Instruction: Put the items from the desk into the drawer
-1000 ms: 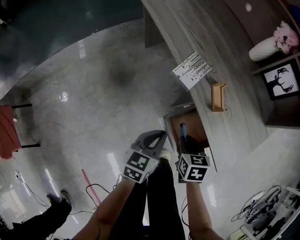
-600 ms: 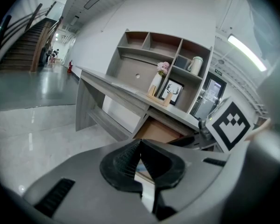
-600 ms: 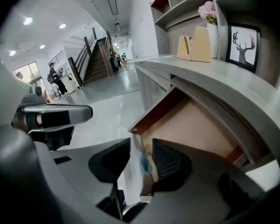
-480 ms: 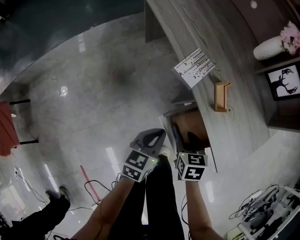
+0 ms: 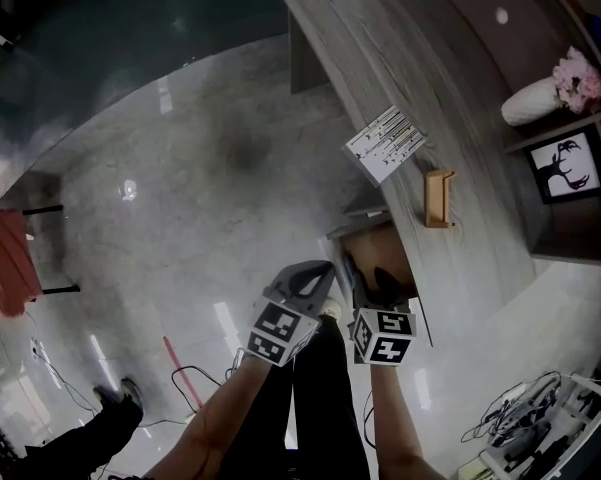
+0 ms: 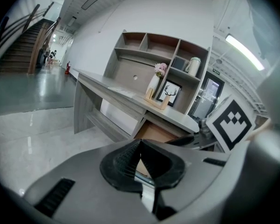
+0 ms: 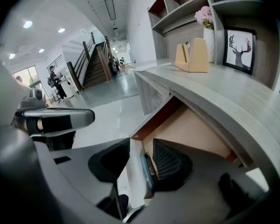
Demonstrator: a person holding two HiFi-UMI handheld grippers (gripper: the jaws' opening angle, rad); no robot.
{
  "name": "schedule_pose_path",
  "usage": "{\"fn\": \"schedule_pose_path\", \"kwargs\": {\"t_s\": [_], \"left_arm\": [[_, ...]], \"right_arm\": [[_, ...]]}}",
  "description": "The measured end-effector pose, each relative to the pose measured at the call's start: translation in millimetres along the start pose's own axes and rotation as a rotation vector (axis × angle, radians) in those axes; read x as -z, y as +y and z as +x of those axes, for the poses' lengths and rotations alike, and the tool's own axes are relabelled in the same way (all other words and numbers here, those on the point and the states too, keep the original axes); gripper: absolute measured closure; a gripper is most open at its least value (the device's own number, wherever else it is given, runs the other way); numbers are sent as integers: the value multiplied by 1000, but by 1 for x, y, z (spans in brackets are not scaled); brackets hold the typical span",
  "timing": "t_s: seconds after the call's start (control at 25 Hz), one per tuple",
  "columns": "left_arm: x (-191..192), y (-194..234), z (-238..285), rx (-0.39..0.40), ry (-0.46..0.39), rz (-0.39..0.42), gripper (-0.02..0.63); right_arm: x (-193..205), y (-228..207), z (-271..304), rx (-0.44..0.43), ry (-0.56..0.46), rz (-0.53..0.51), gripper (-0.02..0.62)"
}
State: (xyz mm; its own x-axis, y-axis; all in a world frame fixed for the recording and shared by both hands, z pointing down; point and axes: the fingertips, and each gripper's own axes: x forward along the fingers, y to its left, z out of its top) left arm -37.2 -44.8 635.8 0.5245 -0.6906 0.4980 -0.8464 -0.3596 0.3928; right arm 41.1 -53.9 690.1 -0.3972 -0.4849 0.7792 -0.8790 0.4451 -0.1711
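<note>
Right fingers: the right gripper (image 7: 140, 160) has its fingers apart, and they have just been opening. The slim blue item (image 7: 147, 171) stands between them with no pad visibly pressing on it.
Left fingers: the left gripper (image 6: 140, 143) has its fingers together at the tips with nothing between them. It is held beside the right one, outside the drawer.
Where the item is: just inside the drawer (image 7: 191, 129), along its front wall and close beside one finger. I cannot tell whether it touches that pad.
Risk, snag: the item lies so near the pad that lifting the fingers out at a slant could probably drag it up or tip it over the front wall onto the floor.
Risk, knock: the open fingers straddle the front wall, so a sideways pull might bump the drawer and shift it.
Risk, later: the drawer sits close under the surface (image 5: 380, 58), and a hurried reach up could catch that edge.
Drawer contents: only the slim blue item shows, and the rest of the floor in view is bare.
Still on the surface: a printed card (image 5: 385, 143) near the edge and a wooden holder (image 5: 438, 196) just beyond it, so the task looks part done.
Shelf compartments: a vase (image 5: 530, 98) of pink flowers and a framed deer picture (image 5: 563, 163) below it.
</note>
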Motion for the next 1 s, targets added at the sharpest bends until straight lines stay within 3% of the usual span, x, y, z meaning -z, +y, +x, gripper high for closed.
{"fn": "schedule_pose_path", "kwargs": {"t_s": [0.16,0.56,1.0], "left_arm": [[-6,-5,0,7,-6,12,595],[-22,-30,-7,47,-12,39,595],[-56,-56,-26,78,-33,78,595]], "right_arm": [[-6,2,-6,-15,-25,17,457],[-27,2,-33,7,-103,25,578],[-77,17,-78,1,-274,65,583]]}}
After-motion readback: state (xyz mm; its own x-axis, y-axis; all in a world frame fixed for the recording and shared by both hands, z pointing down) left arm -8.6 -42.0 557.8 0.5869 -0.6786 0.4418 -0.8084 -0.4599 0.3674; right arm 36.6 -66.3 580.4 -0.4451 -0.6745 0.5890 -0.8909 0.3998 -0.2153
